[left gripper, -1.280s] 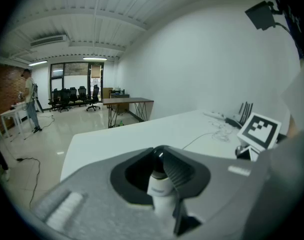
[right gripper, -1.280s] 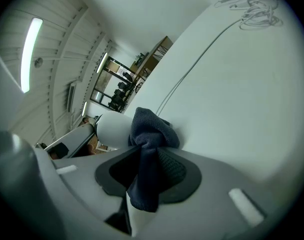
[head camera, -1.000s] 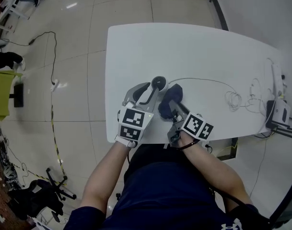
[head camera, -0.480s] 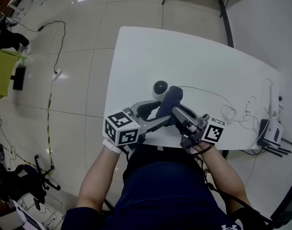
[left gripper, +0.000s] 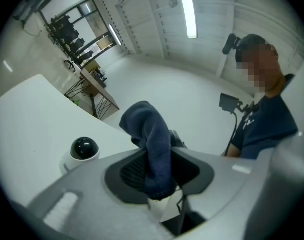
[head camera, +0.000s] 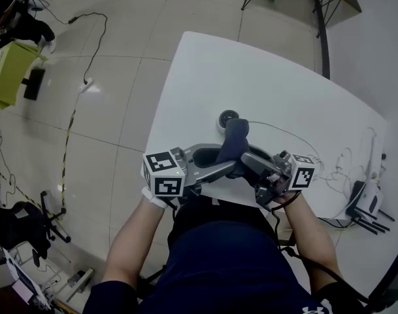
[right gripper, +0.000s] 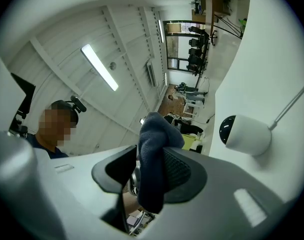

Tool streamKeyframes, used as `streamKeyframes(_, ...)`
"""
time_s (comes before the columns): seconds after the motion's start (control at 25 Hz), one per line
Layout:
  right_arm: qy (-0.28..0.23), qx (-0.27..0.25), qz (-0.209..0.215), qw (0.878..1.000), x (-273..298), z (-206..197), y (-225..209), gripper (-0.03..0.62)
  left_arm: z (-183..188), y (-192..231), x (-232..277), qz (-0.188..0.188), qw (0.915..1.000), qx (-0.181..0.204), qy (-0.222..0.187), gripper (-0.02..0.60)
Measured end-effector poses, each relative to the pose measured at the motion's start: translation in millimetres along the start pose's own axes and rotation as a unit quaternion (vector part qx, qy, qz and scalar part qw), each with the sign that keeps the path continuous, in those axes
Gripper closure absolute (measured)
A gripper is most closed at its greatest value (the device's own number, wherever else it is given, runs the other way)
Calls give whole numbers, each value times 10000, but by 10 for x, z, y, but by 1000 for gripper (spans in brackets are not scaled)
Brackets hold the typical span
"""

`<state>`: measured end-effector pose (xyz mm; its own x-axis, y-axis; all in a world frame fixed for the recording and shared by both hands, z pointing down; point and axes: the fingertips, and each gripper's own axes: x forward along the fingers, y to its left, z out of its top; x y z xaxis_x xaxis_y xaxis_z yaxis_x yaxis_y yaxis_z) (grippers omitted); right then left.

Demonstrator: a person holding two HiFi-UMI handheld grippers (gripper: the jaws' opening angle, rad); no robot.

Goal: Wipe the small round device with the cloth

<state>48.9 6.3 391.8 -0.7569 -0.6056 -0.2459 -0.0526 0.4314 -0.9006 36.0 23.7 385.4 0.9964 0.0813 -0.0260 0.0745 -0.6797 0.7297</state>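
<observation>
A white table [head camera: 264,77] fills the centre of the frame. Cables [head camera: 339,157] and a white router [head camera: 366,198] lie at its right edge. At upper left are a yellow-green box [head camera: 9,70] and a floor cable [head camera: 94,61].

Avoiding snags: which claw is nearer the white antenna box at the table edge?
Right. Right claw, just opening, is on the box's side of the cloth between both claws' jaws; left claw, just closing, is beyond it.

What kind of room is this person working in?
Probably an open-plan lab or office: a white table on a glossy tiled floor, a router with antennas at the table's edge, and desks with office chairs farther back.
</observation>
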Motion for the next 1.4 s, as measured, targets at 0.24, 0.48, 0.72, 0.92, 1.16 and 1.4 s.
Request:
streamKeyframes(0.24, -95, -119, -156, 9998, 1, 138, -74, 411, 186, -3, -70, 457, 9974, 539, -144, 489)
streamKeyframes(0.48, 485, -1937, -2128, 9565, -179, 310, -553, 392, 268, 612, -282, 1812, 9577, 1694, 1459, 489)
streamKeyframes(0.72, 2524, -3897, -3335, 8205, -228, -33, -1323, 269, 192, 993, -75, 1574, 8927, 2420, 3460, 489)
streamKeyframes(0.92, 2768, -4179, -3437, 7941, 28, -86, -1587, 249, -27, 1085, 36, 1188, 8323, 2728, 4677, 488)
streamKeyframes(1.16, 2778, -4211, -3456, 7912, 19, -101, -1640, 283, 3, 1261, 37, 1033, 8476, 2245, 4695, 488)
streamKeyframes(1.4, 2699, -4046, -3429, 8037, 37, -119, -1630, 282, 79, 1456, -124, 664, 8974, 1027, 4239, 488)
